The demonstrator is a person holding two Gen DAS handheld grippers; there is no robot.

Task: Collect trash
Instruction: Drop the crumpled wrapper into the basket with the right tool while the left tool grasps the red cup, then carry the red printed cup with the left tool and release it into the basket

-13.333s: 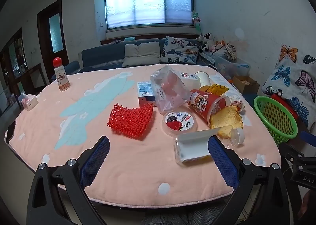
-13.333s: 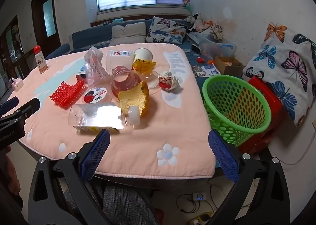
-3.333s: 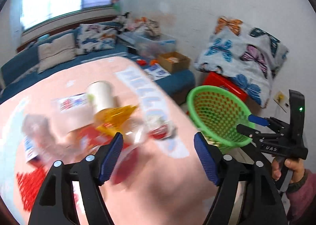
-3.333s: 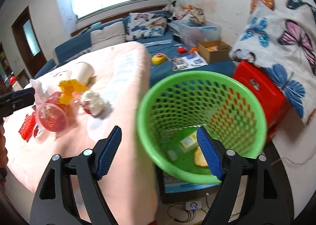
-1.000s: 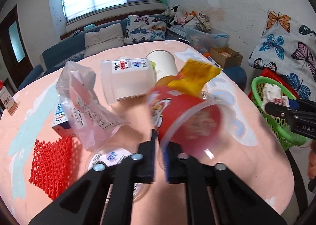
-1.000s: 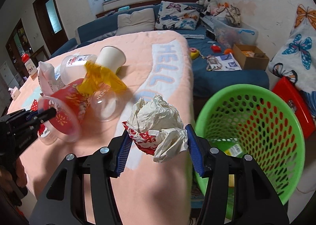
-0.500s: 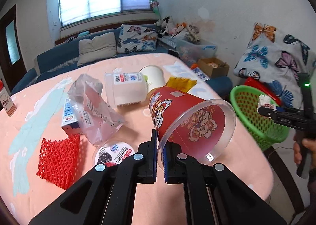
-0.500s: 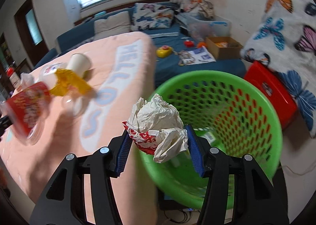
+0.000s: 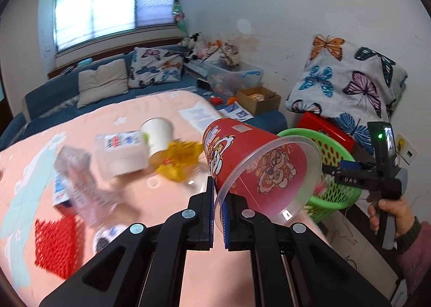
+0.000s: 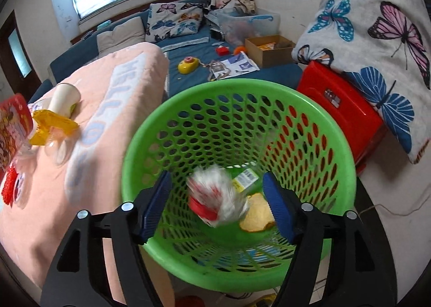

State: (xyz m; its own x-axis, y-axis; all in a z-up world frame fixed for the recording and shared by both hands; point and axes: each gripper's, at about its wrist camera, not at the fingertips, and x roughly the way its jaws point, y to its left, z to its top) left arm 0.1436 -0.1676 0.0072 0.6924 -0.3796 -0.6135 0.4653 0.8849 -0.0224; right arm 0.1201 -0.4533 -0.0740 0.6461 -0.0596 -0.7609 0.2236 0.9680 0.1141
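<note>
The green basket stands on the floor just beside the edge of the pink-covered table, with a red box on its far side.

The right gripper hangs over the basket's mouth, pointing down into it. Its jaws are opening, and the blue pads stand clear of the crumpled white-and-red wrapper, which shows as a blur between them, inside the basket and touching neither pad. Below the wrapper, on the basket's floor, lie a yellowish piece of trash and a yellow-labelled item.

The left gripper is above the table, on the table side of the basket. Its jaws are nearly together, pinching the clear rim of a red printed cup, which lies tilted on its side with its open mouth toward the camera. The cup is off the table, in front of the basket's near rim in this view.

Farther from the basket, on the table, lie a white paper cup, a yellow wrapper, a white labelled tub, a clear plastic bag and a red mesh.
</note>
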